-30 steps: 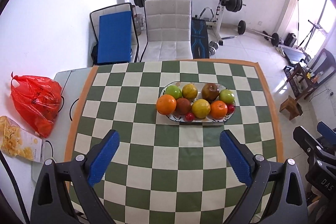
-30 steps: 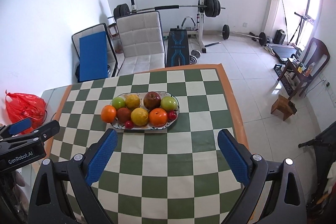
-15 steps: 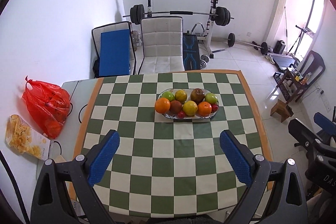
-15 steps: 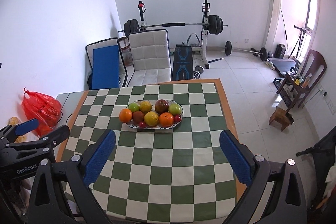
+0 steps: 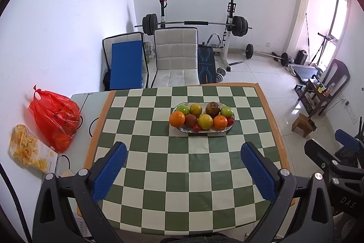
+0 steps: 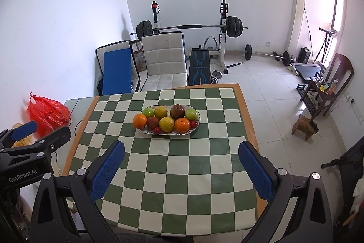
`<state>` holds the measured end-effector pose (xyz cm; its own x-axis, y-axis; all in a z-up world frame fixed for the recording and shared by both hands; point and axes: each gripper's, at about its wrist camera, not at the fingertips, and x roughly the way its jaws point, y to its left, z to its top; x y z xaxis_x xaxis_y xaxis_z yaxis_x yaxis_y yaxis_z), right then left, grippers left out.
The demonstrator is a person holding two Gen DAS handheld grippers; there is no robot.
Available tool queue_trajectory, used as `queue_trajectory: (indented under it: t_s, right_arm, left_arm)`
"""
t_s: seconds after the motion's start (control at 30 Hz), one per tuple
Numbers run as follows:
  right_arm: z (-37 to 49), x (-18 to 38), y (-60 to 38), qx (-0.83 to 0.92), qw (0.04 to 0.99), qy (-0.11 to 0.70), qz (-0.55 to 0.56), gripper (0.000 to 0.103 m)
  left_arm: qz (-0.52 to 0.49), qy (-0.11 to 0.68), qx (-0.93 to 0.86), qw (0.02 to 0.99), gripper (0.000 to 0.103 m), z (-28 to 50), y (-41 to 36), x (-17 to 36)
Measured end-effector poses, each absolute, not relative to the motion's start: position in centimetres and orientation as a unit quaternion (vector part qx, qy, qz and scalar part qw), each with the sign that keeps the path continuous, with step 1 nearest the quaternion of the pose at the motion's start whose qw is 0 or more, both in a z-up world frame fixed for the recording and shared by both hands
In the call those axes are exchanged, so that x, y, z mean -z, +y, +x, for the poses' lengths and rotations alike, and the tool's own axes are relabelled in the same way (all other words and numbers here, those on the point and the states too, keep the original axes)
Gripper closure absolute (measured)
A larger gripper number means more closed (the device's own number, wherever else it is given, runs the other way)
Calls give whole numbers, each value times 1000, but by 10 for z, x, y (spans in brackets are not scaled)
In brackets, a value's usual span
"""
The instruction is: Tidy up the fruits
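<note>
Left wrist view: the left gripper [image 5: 183, 159] is wide open and empty. So is the right gripper [image 6: 181, 157]. Round, shiny fruits [image 5: 202, 117] fill an oval plate [image 5: 206, 131].

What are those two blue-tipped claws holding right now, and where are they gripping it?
Nothing. The left gripper and right gripper are both open and empty above the checkered table; all fruit lies on the oval plate.

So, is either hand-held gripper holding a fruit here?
No, the left hand-held gripper and right hand-held gripper are open and empty, with all fruit on the oval white plate.
</note>
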<state>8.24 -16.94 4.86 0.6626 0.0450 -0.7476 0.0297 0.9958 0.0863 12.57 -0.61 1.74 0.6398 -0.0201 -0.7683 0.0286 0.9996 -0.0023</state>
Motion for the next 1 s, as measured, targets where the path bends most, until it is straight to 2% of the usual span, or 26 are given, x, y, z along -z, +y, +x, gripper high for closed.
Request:
queue_trajectory:
  t_s: [0.2, 1.0]
  right_arm:
    - [104, -38, -176, 1, 913, 406, 43, 1]
    - [238, 66, -198, 23, 890, 455, 29, 1]
  left_arm:
    - [-5, 435, 6, 900, 0, 143, -5, -8]
    - [15, 475, -28, 879, 0, 248, -19, 72]
